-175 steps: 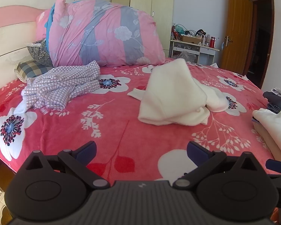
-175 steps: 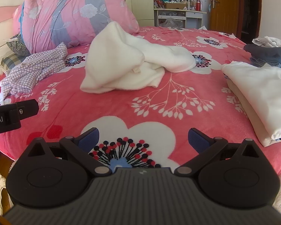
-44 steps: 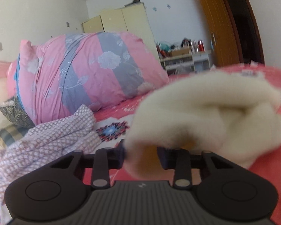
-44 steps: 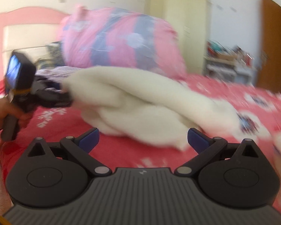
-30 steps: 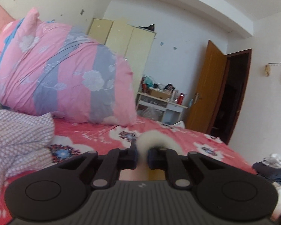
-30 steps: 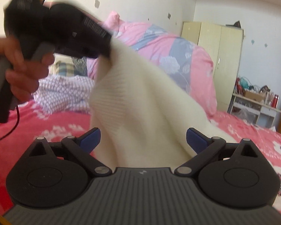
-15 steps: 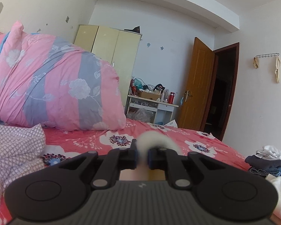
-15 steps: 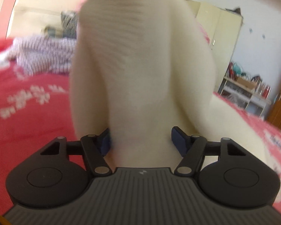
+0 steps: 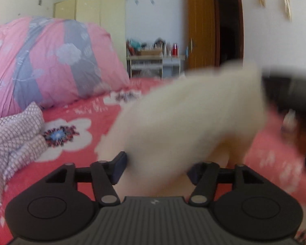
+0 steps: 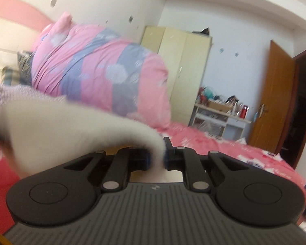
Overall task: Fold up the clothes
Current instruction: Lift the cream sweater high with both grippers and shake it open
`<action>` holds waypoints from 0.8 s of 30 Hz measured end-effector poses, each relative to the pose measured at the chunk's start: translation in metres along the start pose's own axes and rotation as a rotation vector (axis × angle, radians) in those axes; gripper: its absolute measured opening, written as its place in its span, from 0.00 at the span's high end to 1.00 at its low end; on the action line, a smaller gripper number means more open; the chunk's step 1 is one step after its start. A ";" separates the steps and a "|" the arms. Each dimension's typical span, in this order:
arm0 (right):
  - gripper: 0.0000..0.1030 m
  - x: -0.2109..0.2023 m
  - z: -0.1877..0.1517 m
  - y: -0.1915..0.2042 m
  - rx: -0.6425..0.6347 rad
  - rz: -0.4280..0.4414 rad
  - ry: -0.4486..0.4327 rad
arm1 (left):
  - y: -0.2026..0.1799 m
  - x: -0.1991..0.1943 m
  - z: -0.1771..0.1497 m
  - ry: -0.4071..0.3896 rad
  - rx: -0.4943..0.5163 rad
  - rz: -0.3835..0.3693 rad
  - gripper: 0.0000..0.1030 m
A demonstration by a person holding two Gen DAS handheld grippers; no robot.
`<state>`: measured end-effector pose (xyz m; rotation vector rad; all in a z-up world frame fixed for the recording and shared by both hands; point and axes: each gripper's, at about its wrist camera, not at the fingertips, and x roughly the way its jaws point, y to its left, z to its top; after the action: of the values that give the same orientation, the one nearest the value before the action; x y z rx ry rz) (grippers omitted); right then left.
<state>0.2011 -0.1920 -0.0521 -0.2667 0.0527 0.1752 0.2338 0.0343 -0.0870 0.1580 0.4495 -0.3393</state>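
Right wrist: sweater (image 10: 57, 126) edge in claw (image 10: 157, 156)

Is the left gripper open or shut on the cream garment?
Open: the left gripper has its fingers set wide apart, with the blurred cream garment lying loosely between them.

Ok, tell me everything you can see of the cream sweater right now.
The cream sweater is a soft, fuzzy-looking knit, plain off-white, blurred by motion in both views. It hangs lifted and bunched above the red floral bedspread. The right gripper is shut on one edge, cloth pinched between its fingers. The left gripper stands open with the fabric draped between its fingers. No sleeves, collar or print can be made out.
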 end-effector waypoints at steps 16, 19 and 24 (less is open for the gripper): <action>0.89 -0.008 0.017 -0.020 0.029 -0.080 -0.078 | -0.041 -0.009 0.007 -0.230 0.184 0.480 0.87; 0.90 -0.020 0.033 -0.028 0.064 -0.115 -0.138 | -0.043 -0.044 0.033 -0.356 0.144 0.522 0.87; 0.90 -0.060 0.066 -0.041 0.069 -0.161 -0.269 | -0.060 -0.103 0.070 -0.542 0.096 0.552 0.87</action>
<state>0.1516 -0.2235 0.0262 -0.1759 -0.2284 0.0482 0.1530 -0.0074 0.0169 0.2661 -0.1546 0.1445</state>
